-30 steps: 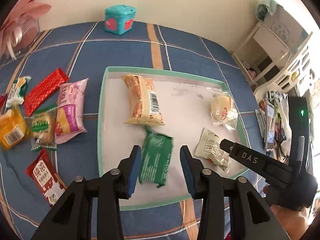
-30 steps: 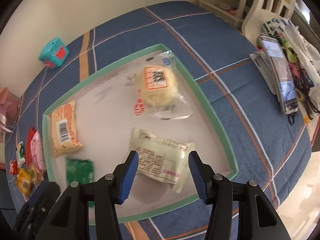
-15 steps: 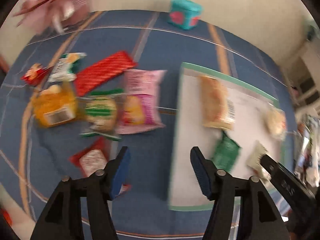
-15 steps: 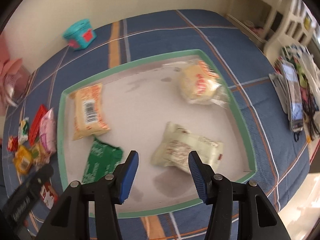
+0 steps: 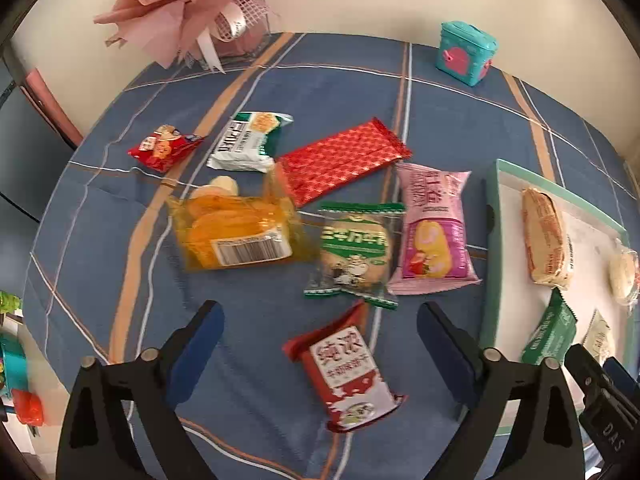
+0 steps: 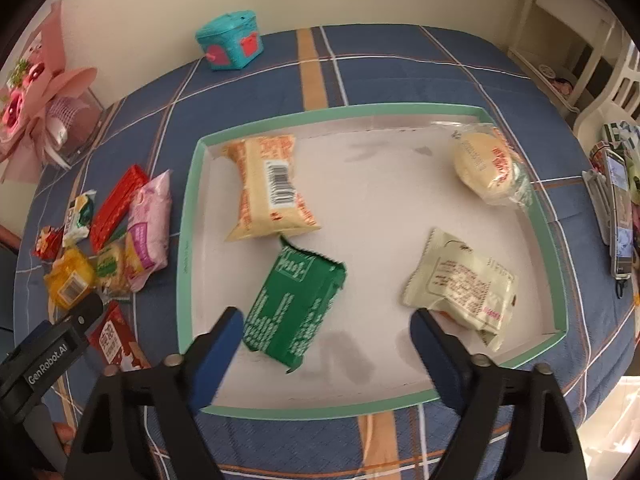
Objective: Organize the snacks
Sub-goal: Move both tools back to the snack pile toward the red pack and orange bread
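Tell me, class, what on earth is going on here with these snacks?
A person holds a gripper in each hand, sorting snacks into a green-rimmed tray. Four packets lie in it, including a green packet. The left gripper, open and empty, hovers over a red-and-white packet among loose snacks on the blue tablecloth. The right gripper is open over the tray.

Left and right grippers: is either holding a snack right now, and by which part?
Nothing is held. The left gripper is open above the red milk-snack packet; the right gripper is open over the tray.
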`<state>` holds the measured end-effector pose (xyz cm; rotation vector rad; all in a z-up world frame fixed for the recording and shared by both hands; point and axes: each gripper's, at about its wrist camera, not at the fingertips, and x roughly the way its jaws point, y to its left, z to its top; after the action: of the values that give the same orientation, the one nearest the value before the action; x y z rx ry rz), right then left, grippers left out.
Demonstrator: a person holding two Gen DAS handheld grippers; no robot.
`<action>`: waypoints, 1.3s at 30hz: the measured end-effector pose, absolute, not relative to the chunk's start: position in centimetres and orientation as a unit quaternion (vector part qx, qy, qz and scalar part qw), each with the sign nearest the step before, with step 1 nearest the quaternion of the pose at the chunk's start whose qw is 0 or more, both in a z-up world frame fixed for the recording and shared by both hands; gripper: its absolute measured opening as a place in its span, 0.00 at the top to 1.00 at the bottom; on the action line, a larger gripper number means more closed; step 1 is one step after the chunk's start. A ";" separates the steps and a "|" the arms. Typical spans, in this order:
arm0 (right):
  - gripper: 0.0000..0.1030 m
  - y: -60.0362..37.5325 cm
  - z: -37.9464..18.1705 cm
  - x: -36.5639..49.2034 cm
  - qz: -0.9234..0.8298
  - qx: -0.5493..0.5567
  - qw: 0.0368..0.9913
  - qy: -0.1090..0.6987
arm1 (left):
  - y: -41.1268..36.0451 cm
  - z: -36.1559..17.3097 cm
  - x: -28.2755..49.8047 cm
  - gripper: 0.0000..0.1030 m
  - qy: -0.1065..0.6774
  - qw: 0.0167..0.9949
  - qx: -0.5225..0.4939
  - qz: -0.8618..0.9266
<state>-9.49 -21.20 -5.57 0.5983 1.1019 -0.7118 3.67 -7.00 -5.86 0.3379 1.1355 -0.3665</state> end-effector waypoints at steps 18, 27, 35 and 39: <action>0.00 -16.4 -4.7 -7.5 -0.276 0.257 0.782 0.496 | -3.7 -5.4 4.7 0.05 0.549 0.810 0.125 -0.167; 0.00 -12.2 -4.9 -4.4 -0.212 0.218 0.803 0.512 | -1.3 -6.9 5.9 0.05 0.585 0.788 0.116 -0.154; 0.01 -9.3 -6.5 -2.1 -0.174 0.202 0.803 0.533 | 1.8 -8.5 7.5 0.05 0.611 0.779 0.077 -0.117; 0.01 -8.0 -7.3 -1.1 -0.165 0.186 0.803 0.542 | 3.1 -9.3 8.3 0.05 0.626 0.771 0.052 -0.100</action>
<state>-1.14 -7.98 -7.26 0.3978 1.1618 -0.3540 8.34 3.15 -9.34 0.1129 1.3577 -0.2164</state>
